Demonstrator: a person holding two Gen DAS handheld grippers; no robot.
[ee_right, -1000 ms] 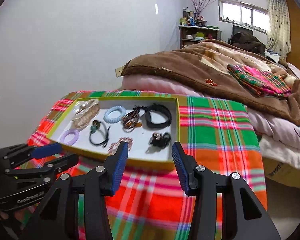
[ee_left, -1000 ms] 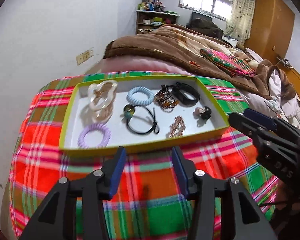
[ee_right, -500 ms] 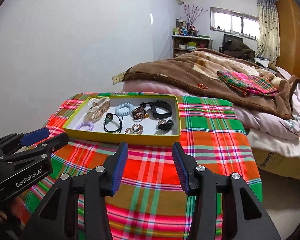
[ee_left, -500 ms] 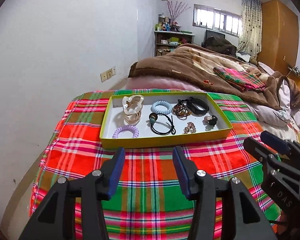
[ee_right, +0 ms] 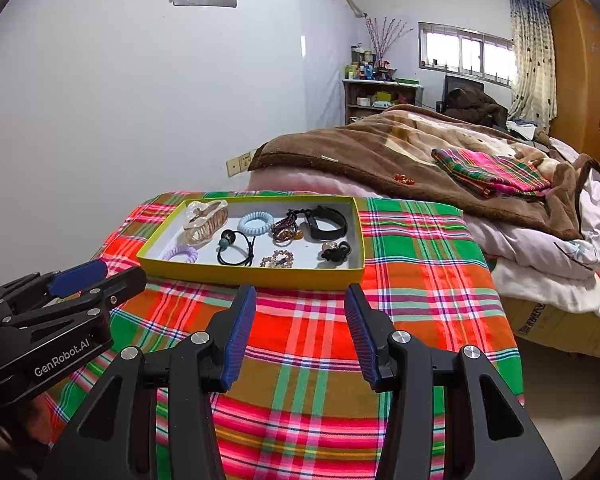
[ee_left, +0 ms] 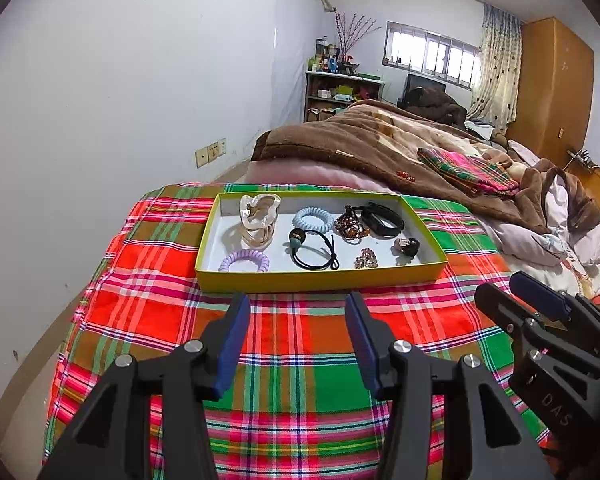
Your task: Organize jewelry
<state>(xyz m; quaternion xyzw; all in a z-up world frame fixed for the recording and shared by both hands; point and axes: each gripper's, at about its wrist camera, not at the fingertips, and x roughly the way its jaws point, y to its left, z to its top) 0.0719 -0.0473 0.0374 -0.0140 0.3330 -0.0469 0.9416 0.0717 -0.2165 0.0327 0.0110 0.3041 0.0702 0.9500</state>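
Shallow yellow tray [ee_left: 320,280] on the plaid cloth [ee_left: 300,344], holding a shell-toned hair claw [ee_left: 259,218], blue coil tie [ee_left: 313,219], lilac coil tie [ee_left: 244,261], black elastic [ee_left: 314,250], black band [ee_left: 382,219] and beaded pieces too small to make out. Left gripper [ee_left: 298,334] and right gripper [ee_right: 300,320] both spread wide, empty, hovering just short of the tray's near wall.

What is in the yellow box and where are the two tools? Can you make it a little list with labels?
place: plaid cloth beside a bed
box: yellow tray, white inside, no lid
in box: clear hair claw, blue coil tie, purple coil tie, black elastic tie, beaded bracelet, black band
left tool: open, empty, short of the box
right tool: open, empty, short of the box
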